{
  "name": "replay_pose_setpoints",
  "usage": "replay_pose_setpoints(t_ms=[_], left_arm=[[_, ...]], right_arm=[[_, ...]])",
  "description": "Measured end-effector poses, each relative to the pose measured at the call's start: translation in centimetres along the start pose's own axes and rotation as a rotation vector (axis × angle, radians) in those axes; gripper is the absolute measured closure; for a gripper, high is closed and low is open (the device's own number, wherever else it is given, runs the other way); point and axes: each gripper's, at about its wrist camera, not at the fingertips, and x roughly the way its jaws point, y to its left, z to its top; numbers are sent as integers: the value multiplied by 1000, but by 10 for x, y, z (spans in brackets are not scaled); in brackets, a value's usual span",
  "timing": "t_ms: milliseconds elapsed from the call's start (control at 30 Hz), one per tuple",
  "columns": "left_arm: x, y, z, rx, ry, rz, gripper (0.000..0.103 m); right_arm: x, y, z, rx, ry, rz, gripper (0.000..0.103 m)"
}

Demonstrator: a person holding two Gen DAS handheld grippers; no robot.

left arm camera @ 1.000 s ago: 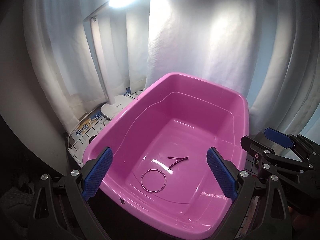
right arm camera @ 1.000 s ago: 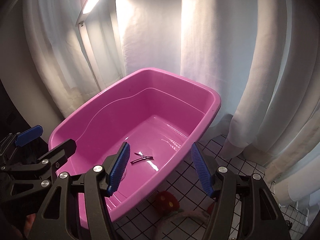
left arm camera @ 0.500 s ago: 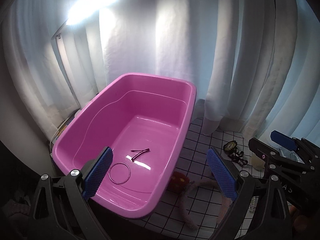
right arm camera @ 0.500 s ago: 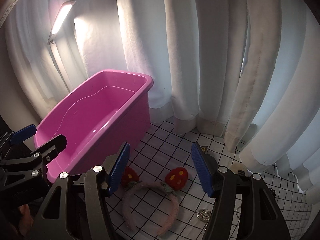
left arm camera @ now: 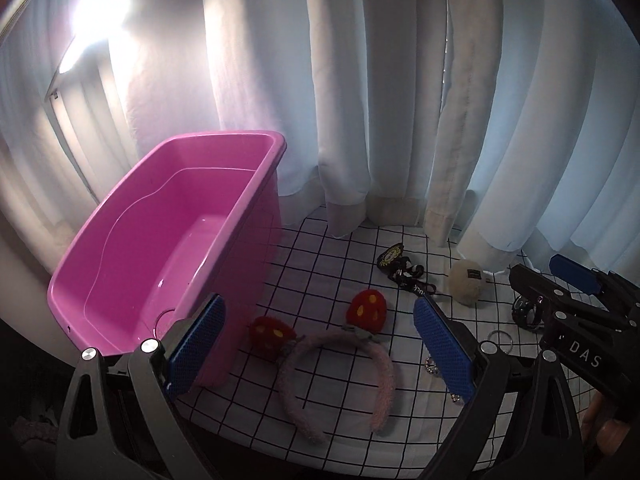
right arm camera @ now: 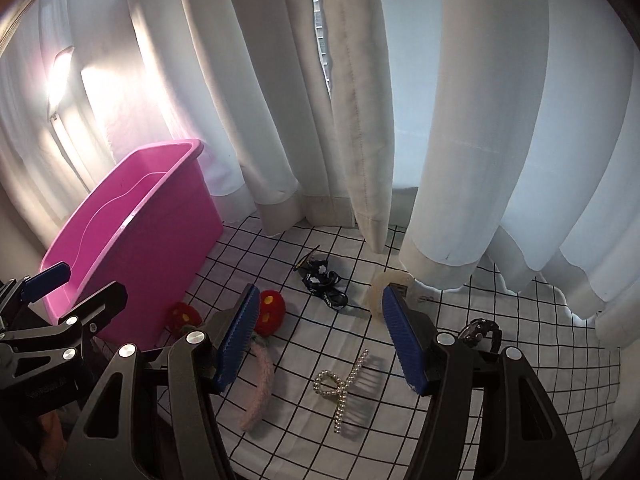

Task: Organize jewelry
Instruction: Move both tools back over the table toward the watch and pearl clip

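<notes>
A pink bin (left arm camera: 224, 138) stands at the left on the checked cloth (left arm camera: 320, 248). My left gripper (left arm camera: 318, 306) hangs open above a fuzzy pink headband (left arm camera: 380, 376) with red ears, nothing between its pads. A black strap (left arm camera: 404, 274), a cream puff (left arm camera: 466, 282), a black bracelet (left arm camera: 526, 314) and a silver ring (left arm camera: 500, 338) lie further right. My right gripper (right arm camera: 320, 296) is open and empty over a pearl hair clip (right arm camera: 344, 384). The right wrist view also shows the bin (right arm camera: 132, 236), the headband (right arm camera: 260, 388), the strap (right arm camera: 324, 280) and the bracelet (right arm camera: 480, 330).
White curtains (right arm camera: 360, 120) hang close behind the cloth and brush its far edge. A bright lamp (left arm camera: 96, 12) shines at the upper left. The cloth's front edge (left arm camera: 280, 440) drops into dark just below the grippers. Each gripper shows at the side of the other's view.
Both grippers have swung right, away from above the pink bin, and now hang over the checked cloth. The bin has slid to the left of both views. Both stayed open.
</notes>
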Motion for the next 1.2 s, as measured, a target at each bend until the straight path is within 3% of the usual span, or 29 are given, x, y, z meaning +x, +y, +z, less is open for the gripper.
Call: replay_pose_setpoints(t_ms=[600,933,1200], left_arm=[[63,-91,-60,61,124,-61,10],[103,-131,-94,89,213,-104,10],[127,-147,-104,88,263,-83,10]], right_arm=[[19,-148,-66,162,99,-128,42],[45,-181,-89,176,160,-132,42],[63,-194,-92,172,182,-114,42]])
